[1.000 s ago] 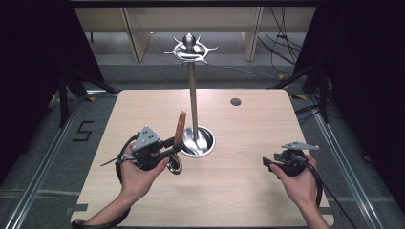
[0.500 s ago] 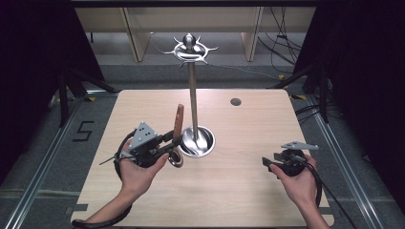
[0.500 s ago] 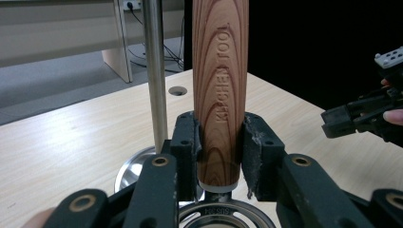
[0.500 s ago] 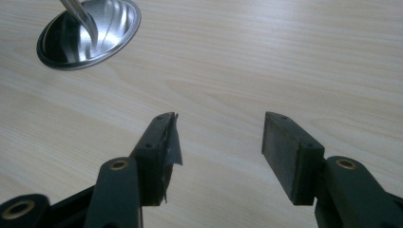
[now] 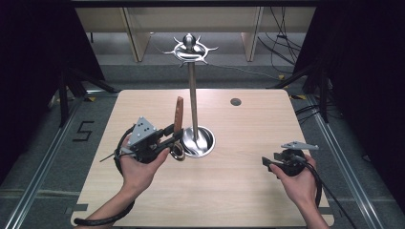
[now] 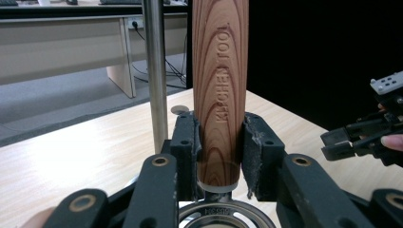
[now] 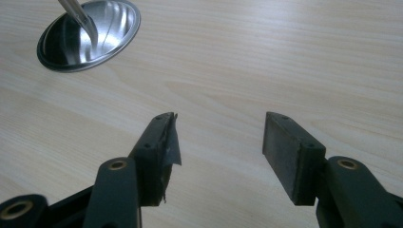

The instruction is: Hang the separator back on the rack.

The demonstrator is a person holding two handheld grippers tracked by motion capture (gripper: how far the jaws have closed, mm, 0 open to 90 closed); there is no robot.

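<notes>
A kitchen tool with a wooden handle (image 5: 178,113) stands upright in my left gripper (image 5: 174,137), just left of the metal stand's pole (image 5: 193,95). In the left gripper view both pads press on the handle (image 6: 220,90), which reads "KITCHEN TOOL", with my gripper (image 6: 220,152) shut on its lower end. The tool's round metal head (image 5: 178,152) hangs below the jaws, beside the stand's dished base (image 5: 204,143). The ring of hooks (image 5: 190,47) tops the pole. My right gripper (image 5: 269,163) rests low at the table's right front, open and holding nothing (image 7: 218,147).
The light wooden table (image 5: 248,191) has a small dark round hole (image 5: 235,101) near its far edge. The stand's base (image 7: 90,33) lies far left of my right gripper. Dark curtains flank the table, and cables trail on the floor behind.
The left gripper has lifted the tool a little, so the handle's top sits higher against the pole. The right gripper has stayed put.
</notes>
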